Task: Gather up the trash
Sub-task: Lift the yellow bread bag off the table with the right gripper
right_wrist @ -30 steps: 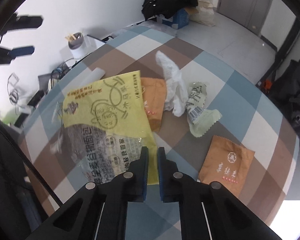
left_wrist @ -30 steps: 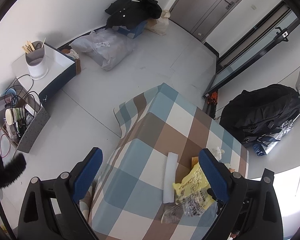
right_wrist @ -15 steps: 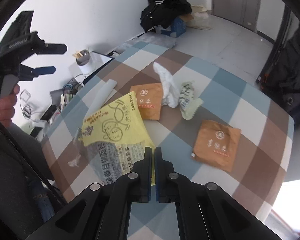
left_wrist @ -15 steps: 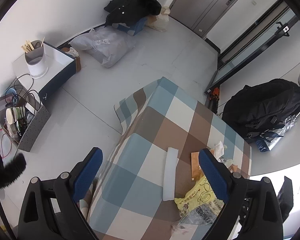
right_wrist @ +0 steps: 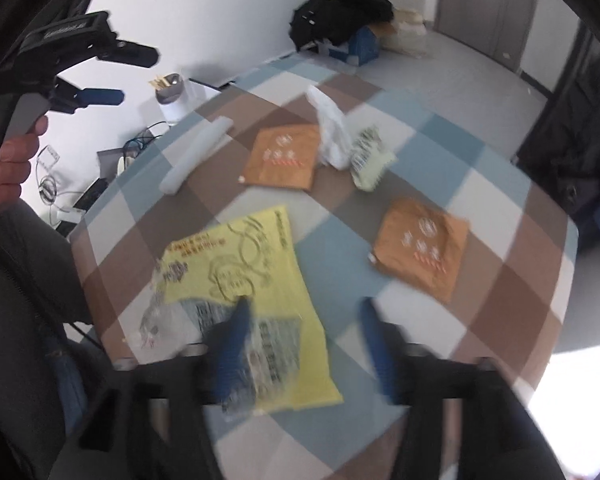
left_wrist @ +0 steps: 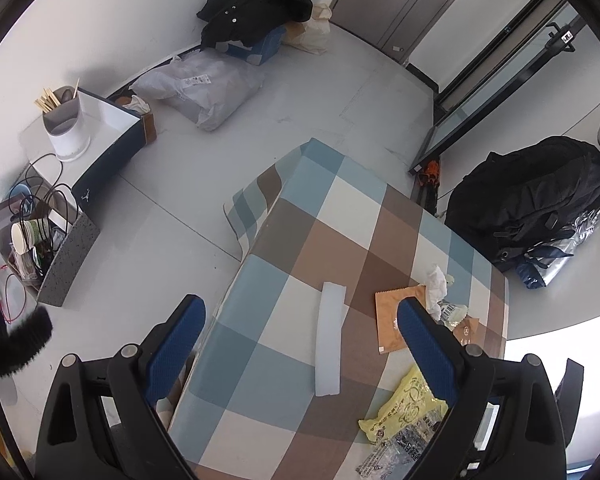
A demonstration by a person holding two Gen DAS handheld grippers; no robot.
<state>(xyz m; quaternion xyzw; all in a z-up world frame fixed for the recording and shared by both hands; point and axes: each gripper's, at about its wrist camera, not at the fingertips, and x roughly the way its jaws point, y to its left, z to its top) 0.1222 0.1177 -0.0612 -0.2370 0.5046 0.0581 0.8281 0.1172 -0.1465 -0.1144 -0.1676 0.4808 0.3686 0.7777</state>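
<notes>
The yellow wrapper [right_wrist: 256,280] lies flat near the table's [right_wrist: 512,292] near edge, ungripped. The right gripper [right_wrist: 304,344] hovers over it, jaws apart; the left gripper [left_wrist: 300,344] hangs spread above. Step, I judge: picking it up; next, closing on its edge.

The left wrist view looks down from high above and to the side of the table [left_wrist: 320,240], facing across its checked cloth toward the far wall and door [left_wrist: 400,4], so floor and clutter fill most of the frame. The right wrist view sits low and close over the table [right_wrist: 500,312] at its near end, facing along it toward the same wall, blurred near the bottom. Both views share the tabletop litter: the yellow bag [left_wrist: 404,408] [right_wrist: 252,280], the white strip [left_wrist: 331,340] [right_wrist: 196,154] and the brown packet [left_wrist: 392,320] [right_wrist: 284,156].
</notes>
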